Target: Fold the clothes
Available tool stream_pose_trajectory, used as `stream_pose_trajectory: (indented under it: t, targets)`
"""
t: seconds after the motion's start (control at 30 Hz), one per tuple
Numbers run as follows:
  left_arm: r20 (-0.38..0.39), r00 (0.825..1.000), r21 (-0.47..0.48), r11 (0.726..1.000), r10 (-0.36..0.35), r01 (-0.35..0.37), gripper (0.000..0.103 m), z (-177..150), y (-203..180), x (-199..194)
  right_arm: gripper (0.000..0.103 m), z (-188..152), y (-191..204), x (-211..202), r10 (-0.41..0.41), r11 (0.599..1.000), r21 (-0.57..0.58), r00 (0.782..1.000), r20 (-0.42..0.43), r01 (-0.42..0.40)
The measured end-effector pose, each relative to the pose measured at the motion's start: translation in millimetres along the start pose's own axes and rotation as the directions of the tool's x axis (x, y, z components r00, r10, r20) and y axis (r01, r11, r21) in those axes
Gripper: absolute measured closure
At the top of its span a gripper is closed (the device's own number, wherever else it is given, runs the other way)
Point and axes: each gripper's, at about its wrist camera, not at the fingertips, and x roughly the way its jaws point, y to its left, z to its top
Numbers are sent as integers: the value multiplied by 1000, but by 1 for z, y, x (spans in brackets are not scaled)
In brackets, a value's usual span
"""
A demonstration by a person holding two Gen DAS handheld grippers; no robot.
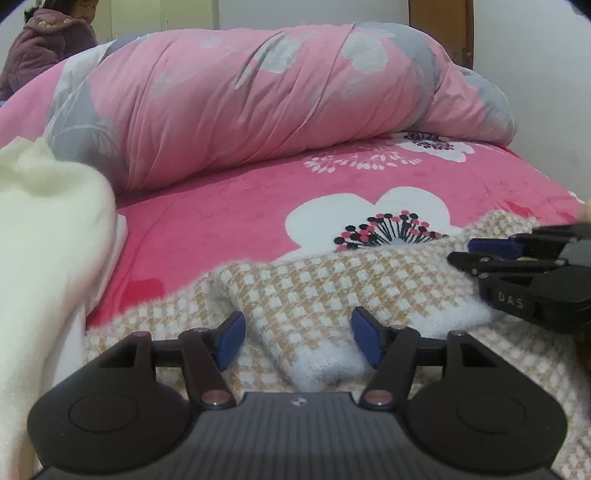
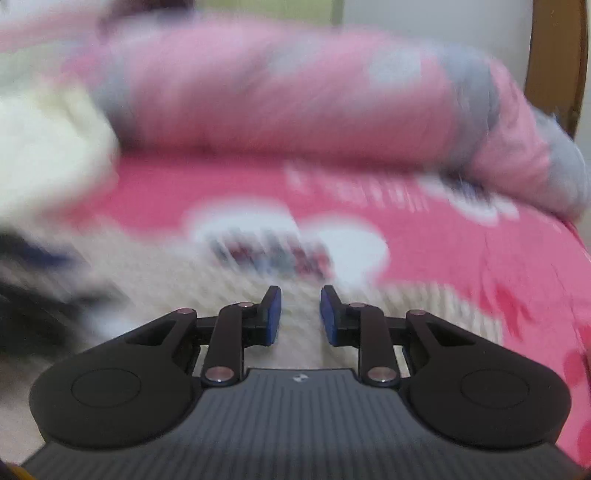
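Observation:
A beige-and-white checked knit garment [image 1: 314, 288] lies on the pink flowered bed sheet [image 1: 229, 206]. My left gripper [image 1: 297, 332] is open, its blue pads on either side of a raised fold of the garment. My right gripper [image 1: 476, 251] shows at the right edge of the left wrist view, low over the garment's right part. In the blurred right wrist view the right gripper [image 2: 300, 314] is open with a narrow gap, over the same garment [image 2: 221, 280], nothing between the pads.
A rolled pink and grey quilt [image 1: 280, 96] lies across the far side of the bed. A cream fleece garment [image 1: 48, 240] is piled at the left. A person in a purple coat [image 1: 44, 40] sits at the far left. A wooden headboard [image 1: 439, 22] stands behind.

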Motion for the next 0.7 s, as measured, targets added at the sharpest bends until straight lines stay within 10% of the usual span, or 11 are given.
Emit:
stream_pose_trajectory:
  t: [0.33, 0.7]
  targets:
    - [17, 999, 34, 999, 34, -34, 38, -1, -6, -3, 81, 21, 4, -46, 79, 995, 54, 986, 148, -88]
    - [14, 999, 34, 999, 40, -40, 38, -1, -8, -3, 80, -8, 19, -20, 74, 996, -49, 996, 46, -72]
